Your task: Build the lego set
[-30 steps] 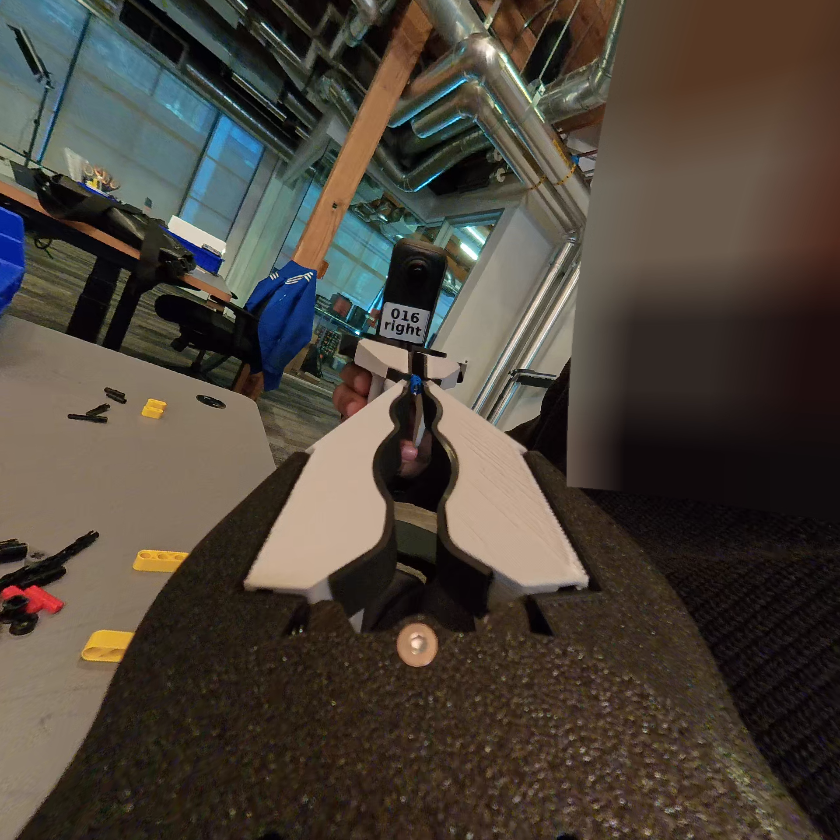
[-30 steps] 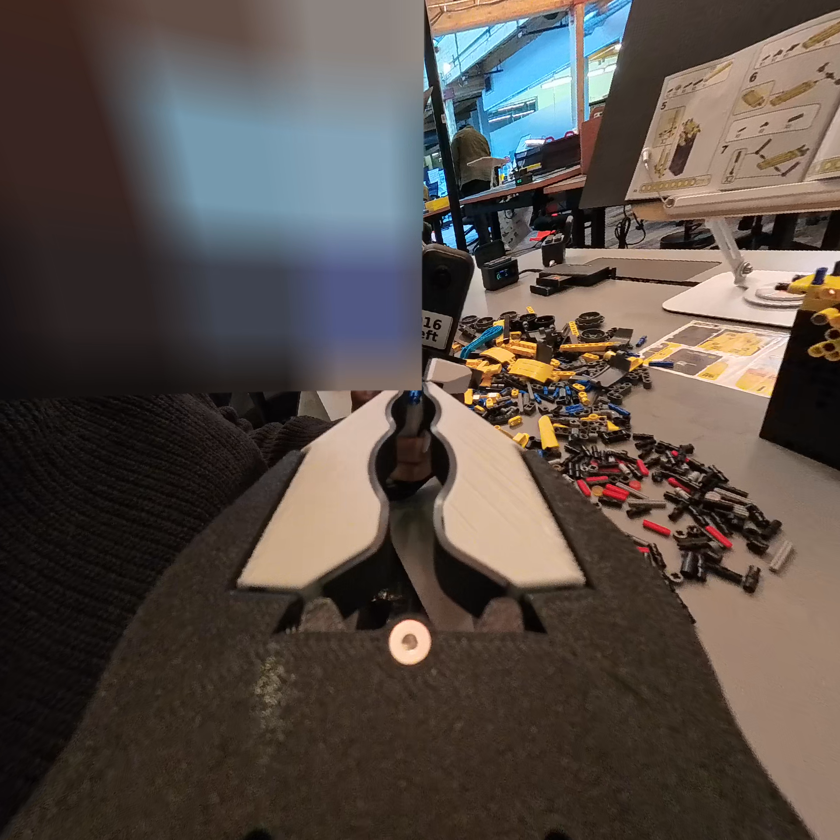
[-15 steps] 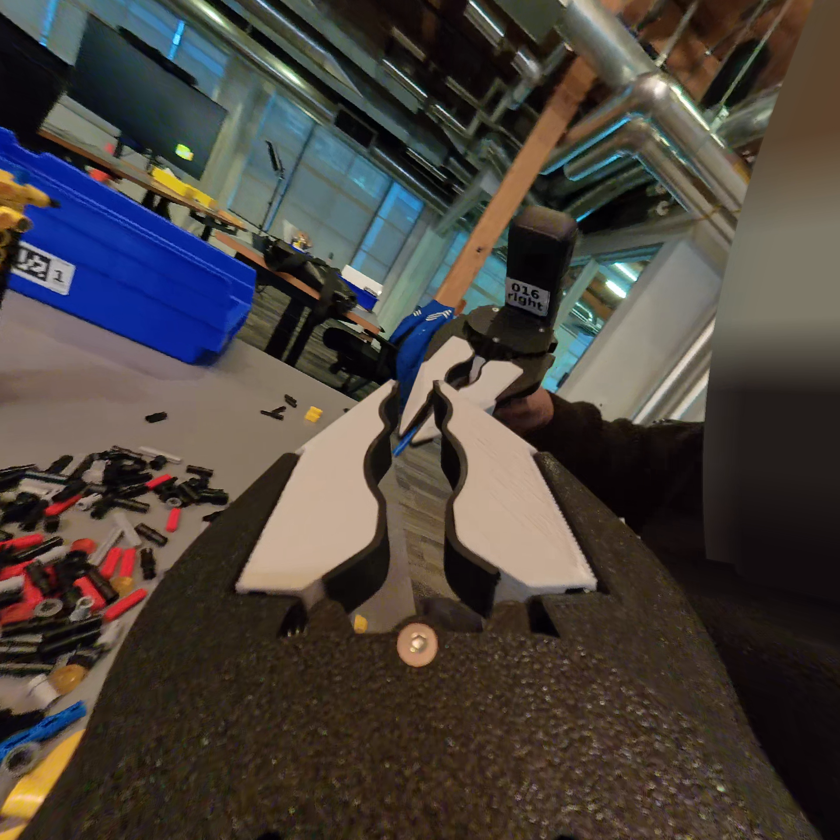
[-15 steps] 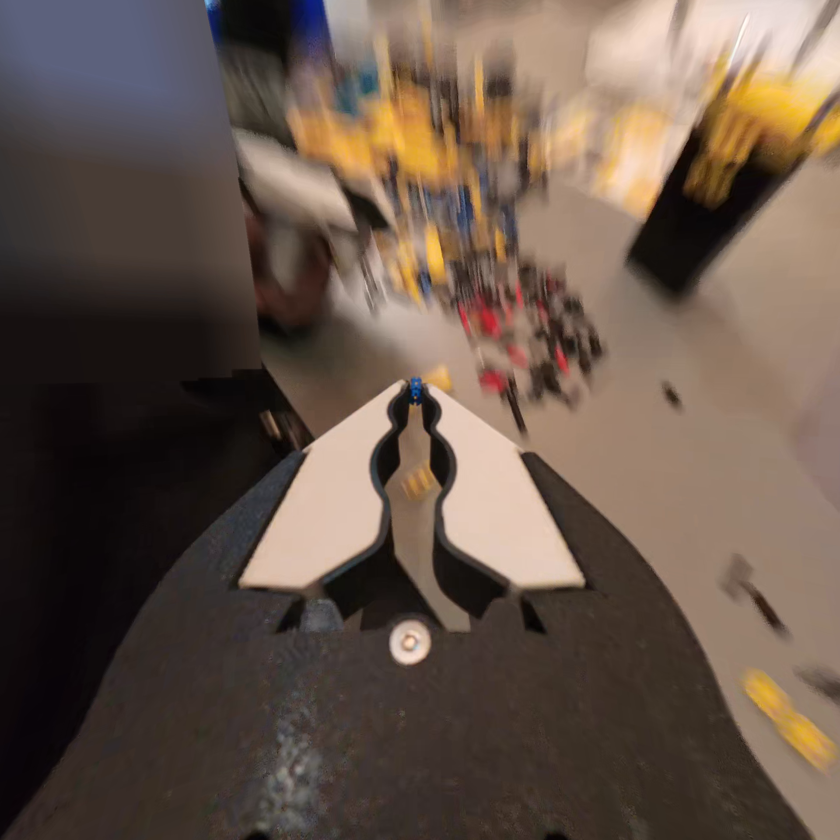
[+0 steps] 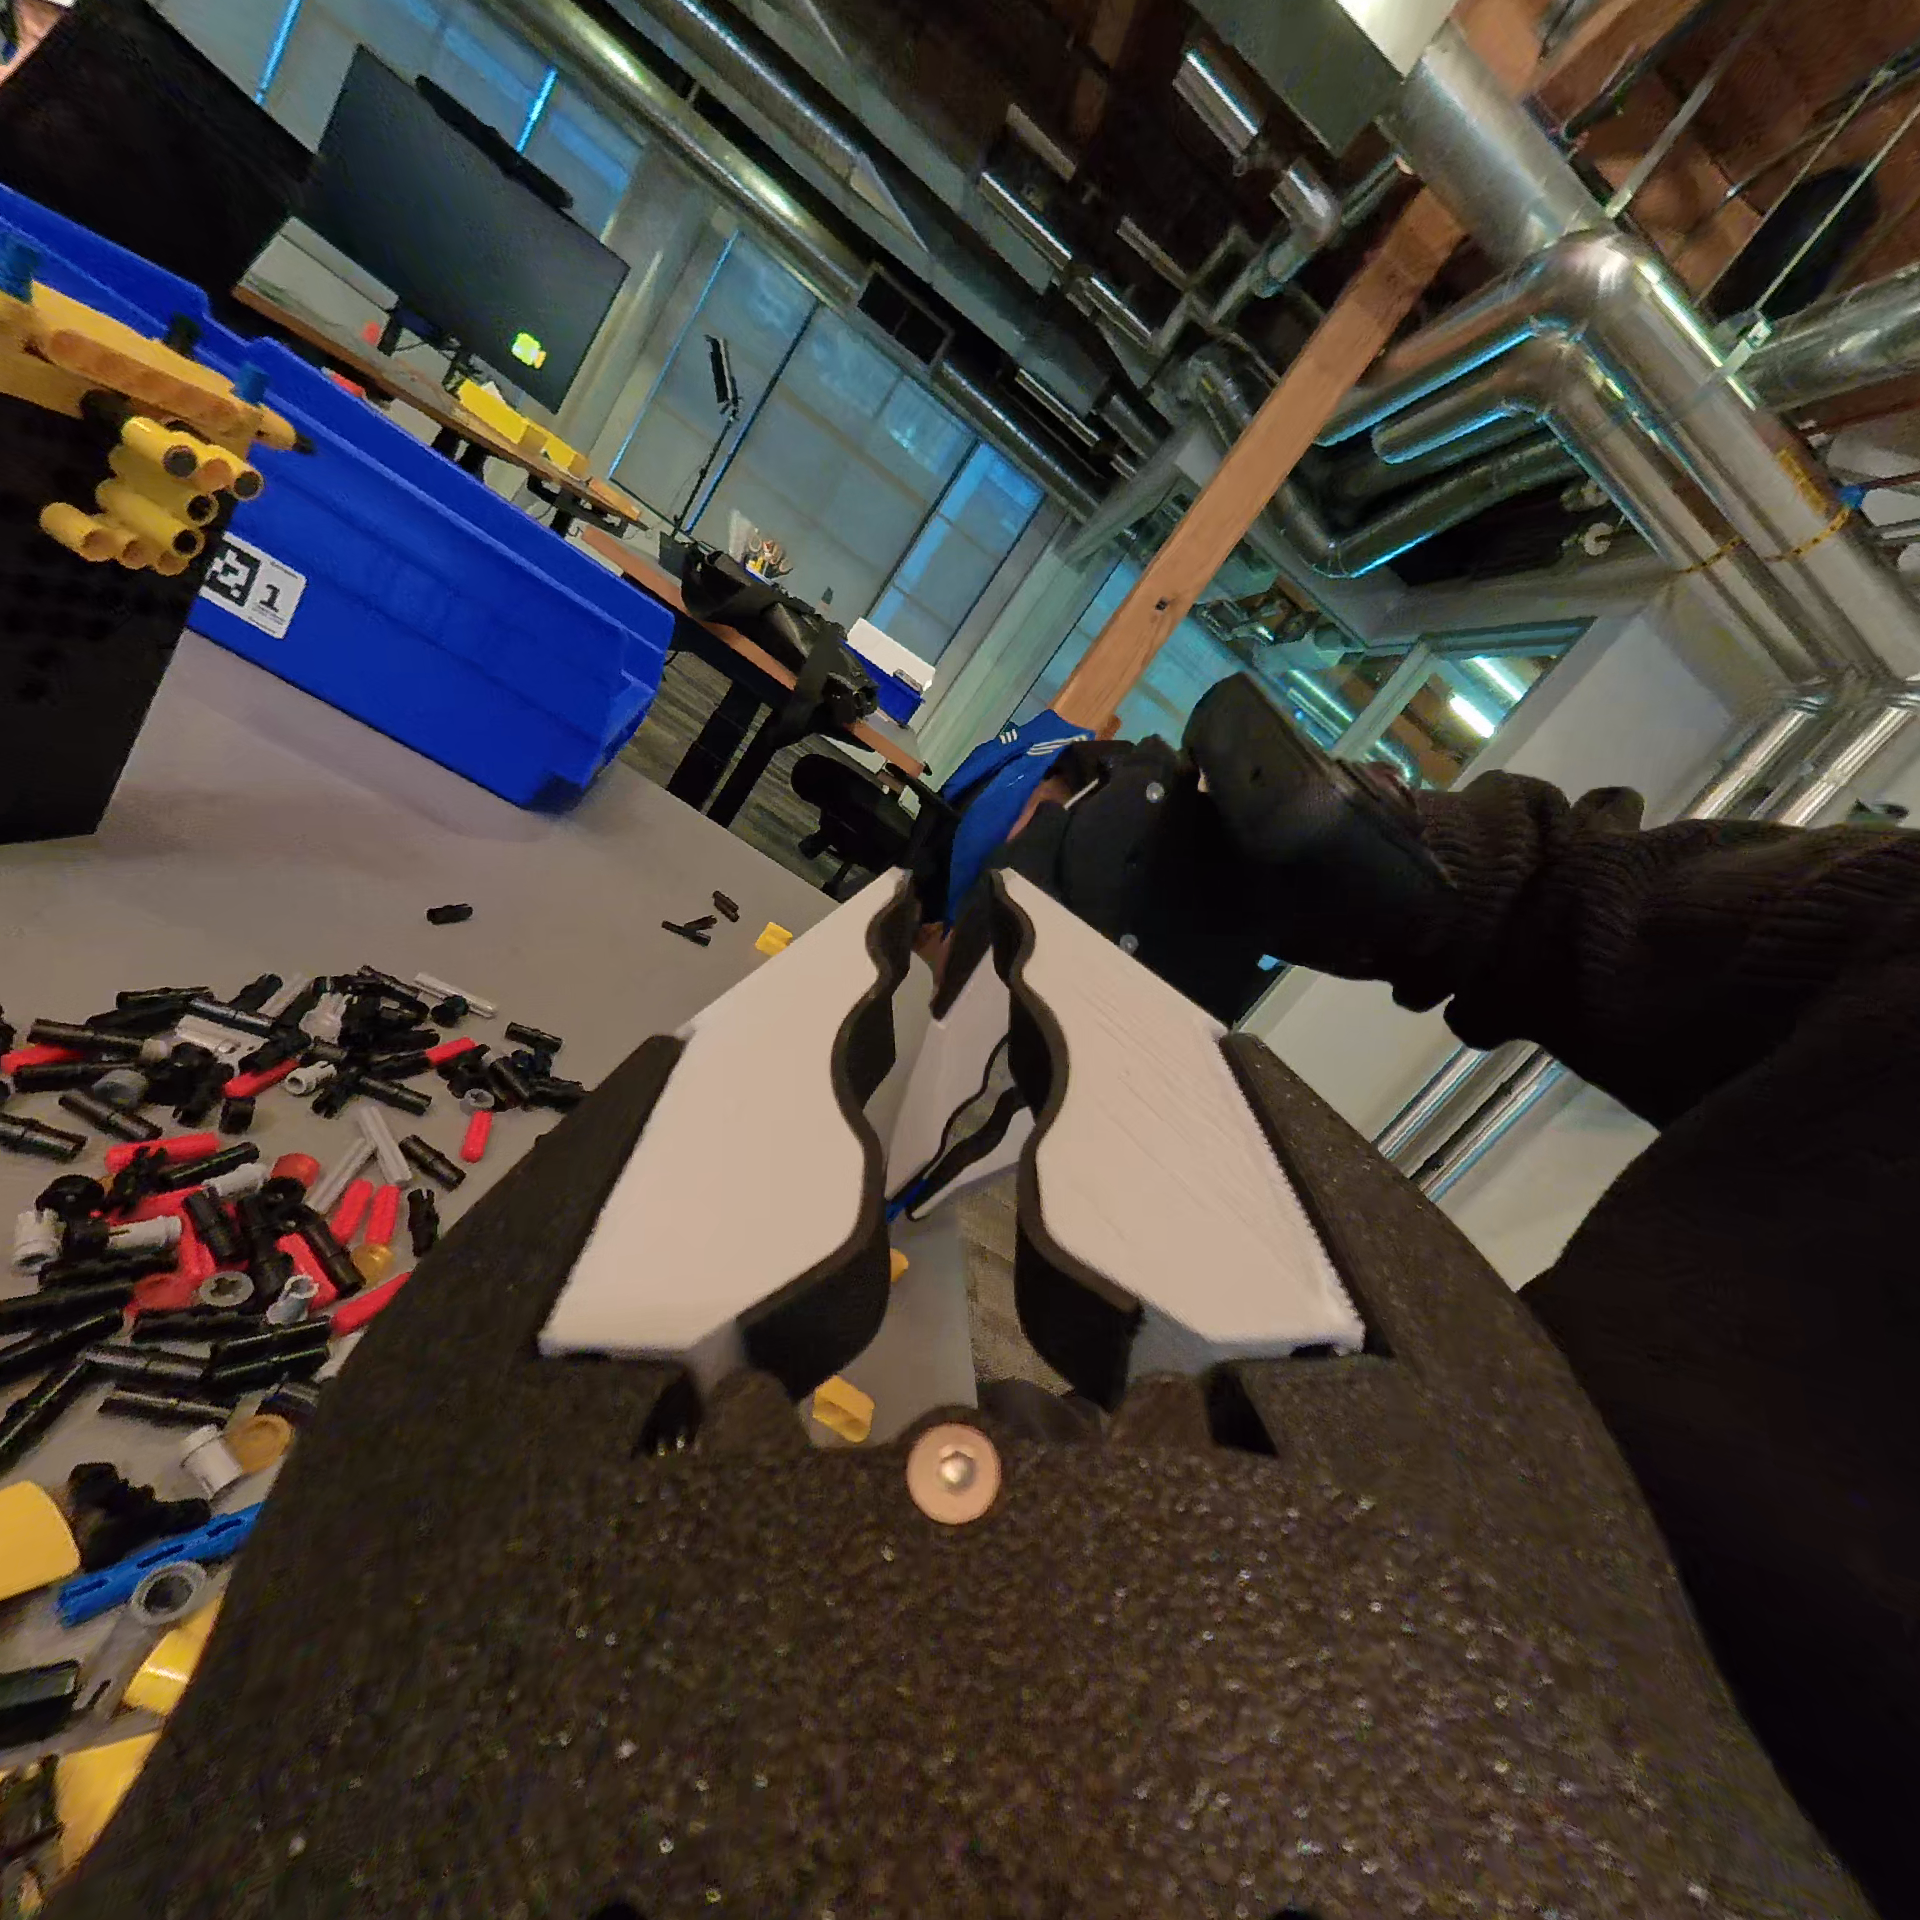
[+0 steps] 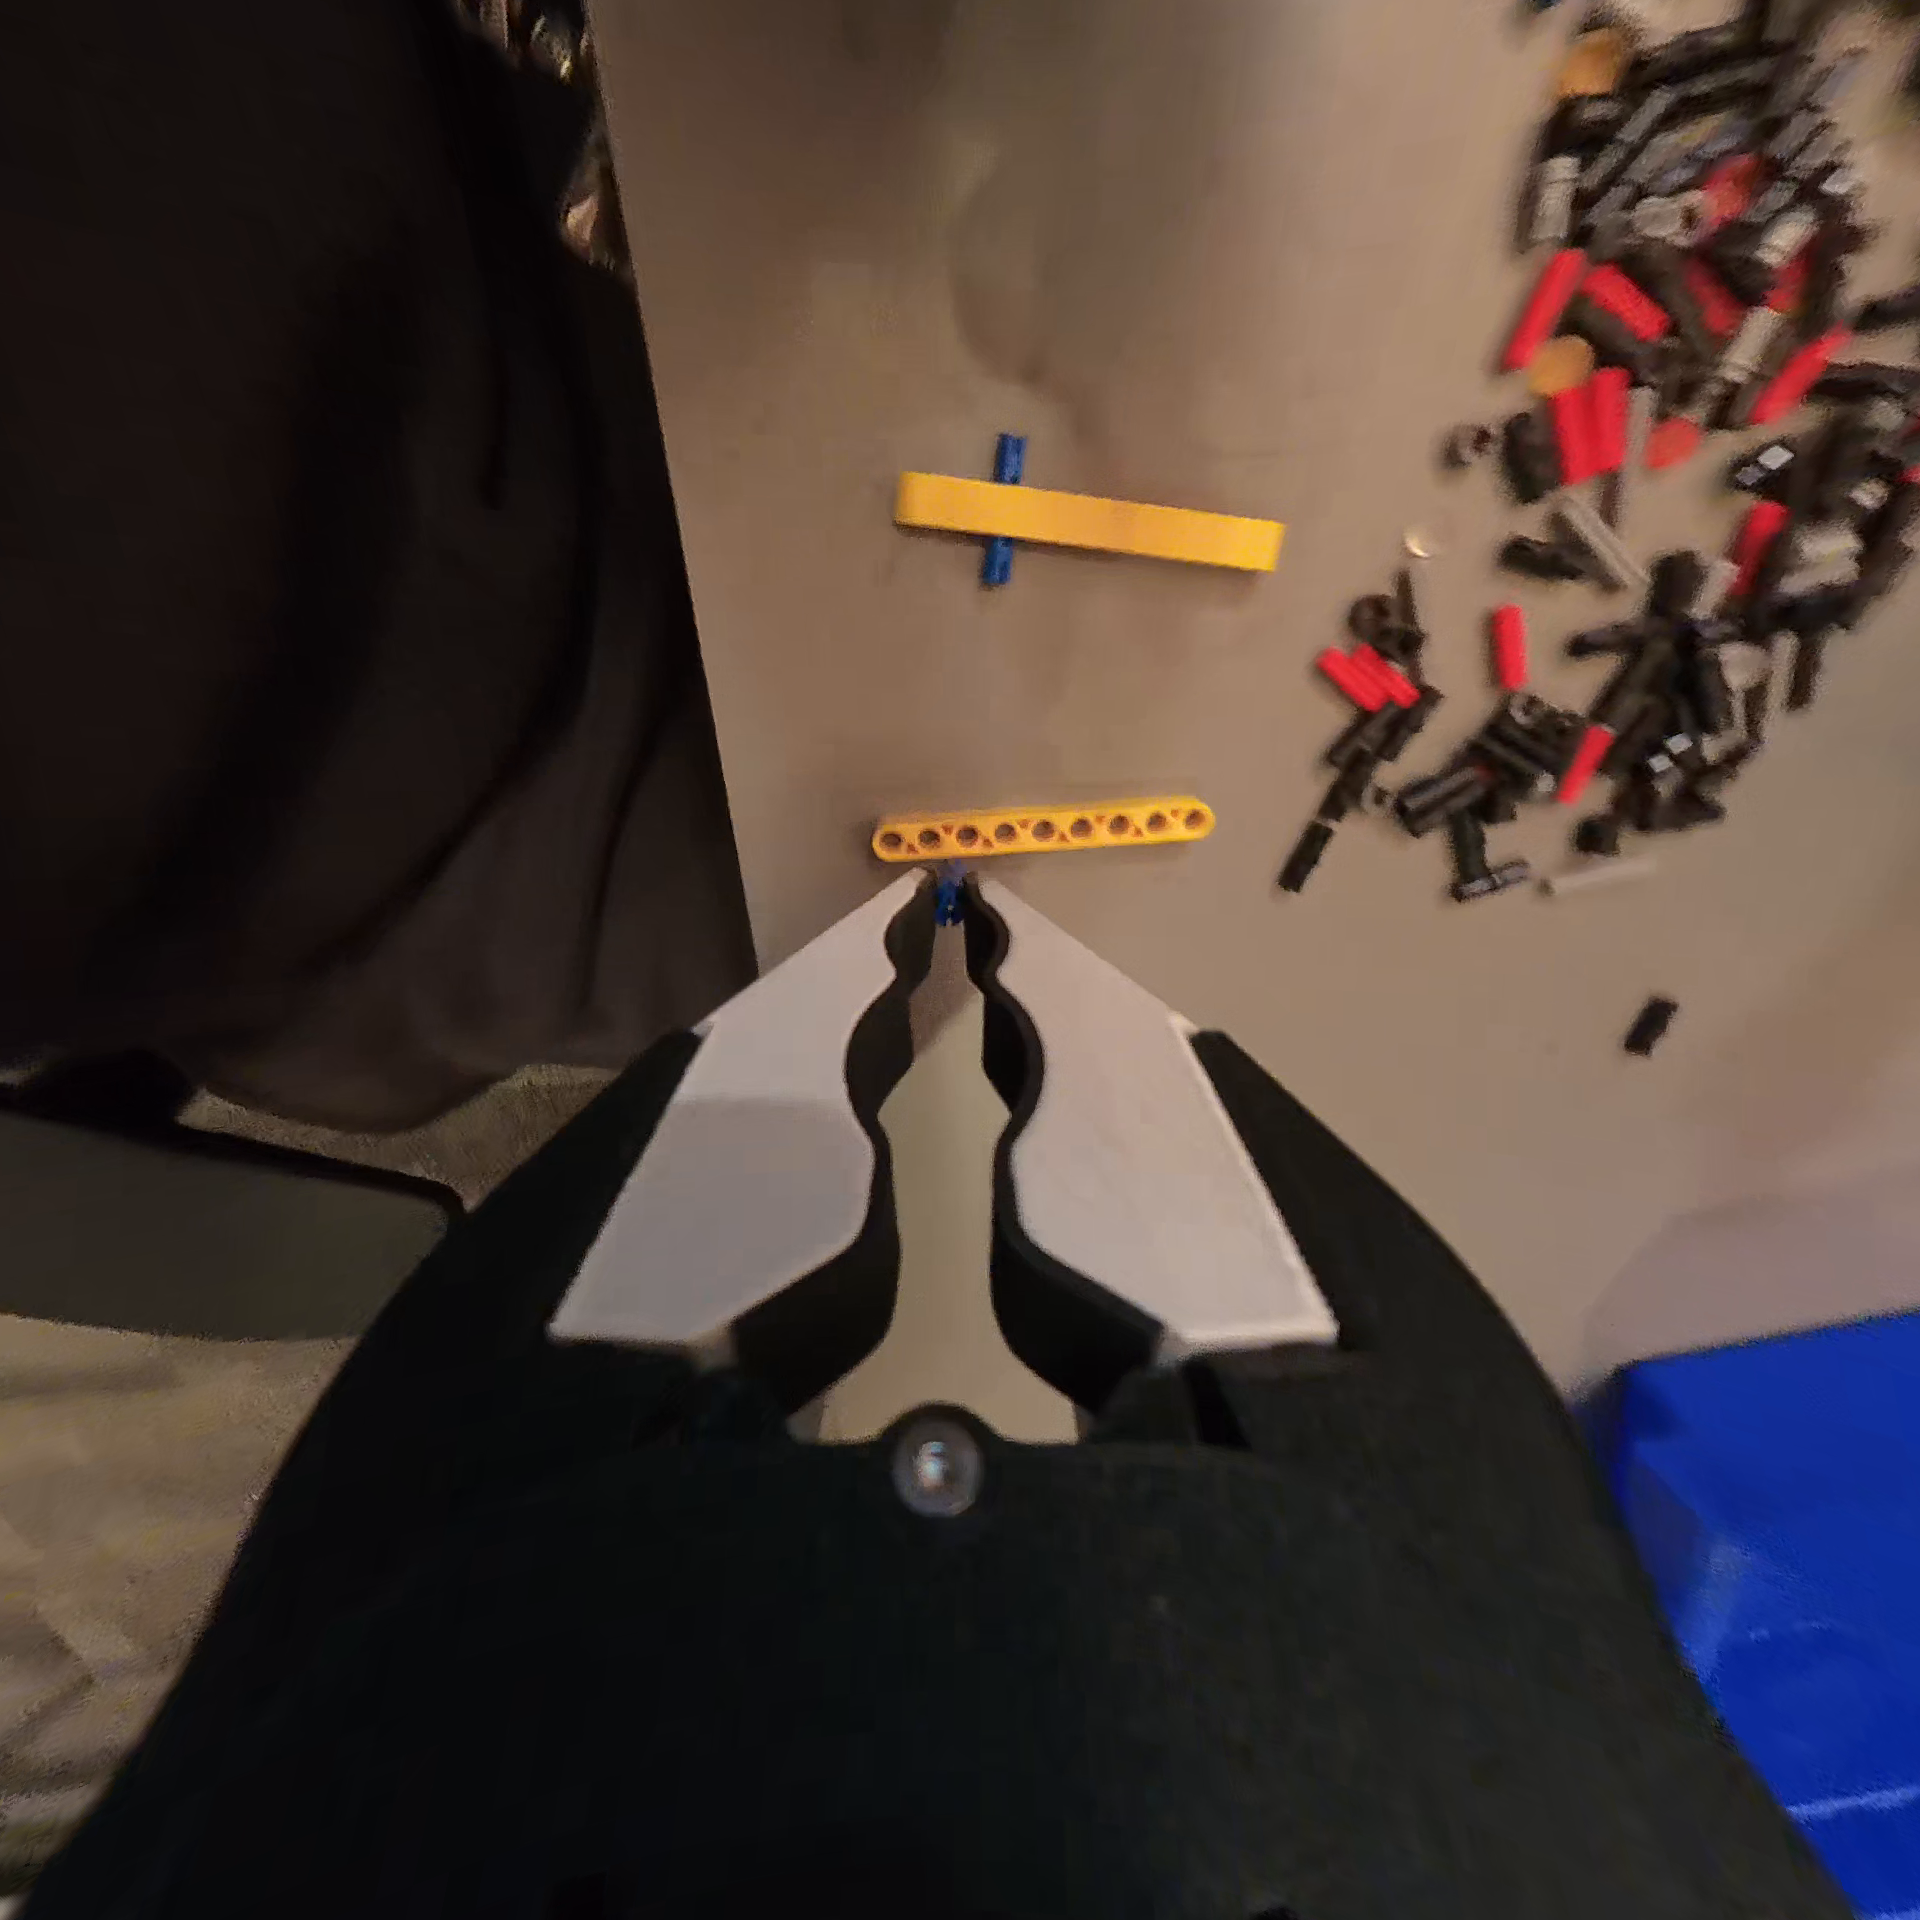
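My right gripper (image 6: 948,891) is shut on a small blue pin (image 6: 948,902) and points down at the grey table (image 6: 1143,260). The pin's tip is just at the edge of a yellow beam with holes (image 6: 1044,826), near its left end. A second yellow beam (image 6: 1132,525) lies farther off with a blue pin (image 6: 1005,457) through it. My left gripper (image 5: 951,899) is slightly open and empty, held above the table. The right gripper (image 5: 1132,842) shows just beyond it, held by a hand in a dark sleeve (image 5: 1662,935).
A pile of black, red and grey small parts (image 6: 1662,468) lies right of the beams and also shows in the left wrist view (image 5: 208,1164). A blue bin (image 5: 436,623) and a black stand with a yellow assembly (image 5: 135,457) are at the far left. The person's dark clothing (image 6: 312,520) is at the table edge. The gap from one gripper's tips to the other's is roughly 15 cm.
The two grippers met tip to tip at the blue pin. The left one opened and the right one carried the pin down to the yellow beam. The left view swung towards the pile.
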`<control>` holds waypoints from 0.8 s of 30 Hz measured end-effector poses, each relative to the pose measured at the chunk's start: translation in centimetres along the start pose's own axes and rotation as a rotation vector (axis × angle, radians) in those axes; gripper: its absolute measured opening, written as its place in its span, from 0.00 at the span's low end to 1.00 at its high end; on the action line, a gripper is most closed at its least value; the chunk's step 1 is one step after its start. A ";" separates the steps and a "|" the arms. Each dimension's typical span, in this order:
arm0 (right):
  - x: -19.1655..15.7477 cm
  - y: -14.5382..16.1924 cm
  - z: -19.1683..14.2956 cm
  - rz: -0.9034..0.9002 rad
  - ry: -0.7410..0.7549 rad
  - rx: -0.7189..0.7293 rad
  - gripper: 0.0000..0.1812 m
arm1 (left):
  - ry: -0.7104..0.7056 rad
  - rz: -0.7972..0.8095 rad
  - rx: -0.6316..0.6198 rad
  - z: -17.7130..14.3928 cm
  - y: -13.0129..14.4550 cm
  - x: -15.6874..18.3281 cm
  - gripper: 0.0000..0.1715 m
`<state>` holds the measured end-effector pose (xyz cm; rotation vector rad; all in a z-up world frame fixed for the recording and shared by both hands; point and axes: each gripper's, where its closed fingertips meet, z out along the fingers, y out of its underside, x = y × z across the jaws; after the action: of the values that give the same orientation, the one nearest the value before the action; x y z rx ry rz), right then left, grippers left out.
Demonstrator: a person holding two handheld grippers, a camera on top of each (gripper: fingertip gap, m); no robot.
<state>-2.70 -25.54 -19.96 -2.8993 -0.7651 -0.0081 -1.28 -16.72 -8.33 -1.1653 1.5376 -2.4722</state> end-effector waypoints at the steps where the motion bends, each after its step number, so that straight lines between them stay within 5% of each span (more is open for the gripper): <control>1: 0.0 -0.1 0.2 -0.008 -0.005 -0.004 0.02 | 0.000 -0.004 0.001 0.0 0.0 -0.1 0.08; 24: 0.3 -0.4 0.6 0.003 -0.045 -0.038 0.03 | 0.010 -0.067 0.011 -0.1 -0.2 -0.6 0.08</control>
<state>-2.60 -24.98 -20.47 -2.9459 -0.7760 0.0439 -0.86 -16.29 -8.58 -1.2253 1.5104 -2.5286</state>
